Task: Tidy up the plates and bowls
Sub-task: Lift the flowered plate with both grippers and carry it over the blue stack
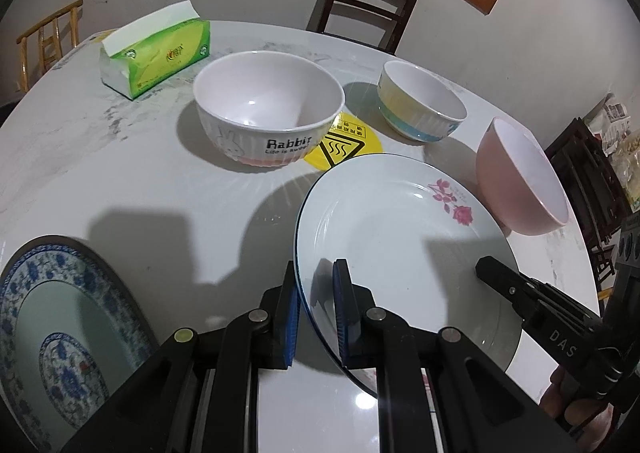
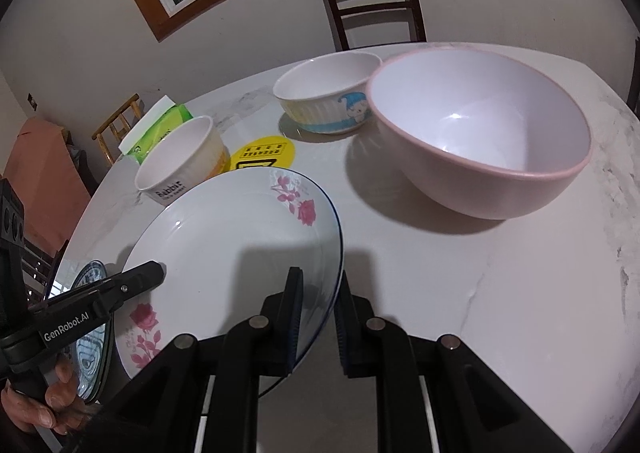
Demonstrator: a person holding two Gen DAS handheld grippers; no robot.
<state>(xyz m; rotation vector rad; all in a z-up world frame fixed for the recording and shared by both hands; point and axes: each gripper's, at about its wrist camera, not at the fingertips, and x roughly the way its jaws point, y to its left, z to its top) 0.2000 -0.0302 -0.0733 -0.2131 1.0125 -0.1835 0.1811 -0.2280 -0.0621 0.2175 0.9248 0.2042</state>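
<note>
Both hand-held grippers clamp the rose plate (image 1: 400,237) | left hand-held gripper (image 1: 318,309) on its left rim, right hand-held gripper (image 2: 318,313) on its right rim | plate tilted above bench (image 1: 140,181) | blue-patterned plate (image 1: 60,317) left of it, nearer left hand; likely stacking target.

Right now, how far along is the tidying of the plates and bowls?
Early. Nothing looks stacked yet: the Rabbit bowl, striped bowl and pink bowl stand apart on the table. In hand: the left hand-held gripper and right hand-held gripper each clamp the rose plate by opposite rims. The blue-patterned plate lies beside it. Left: stacking plates, nesting bowls.
</note>
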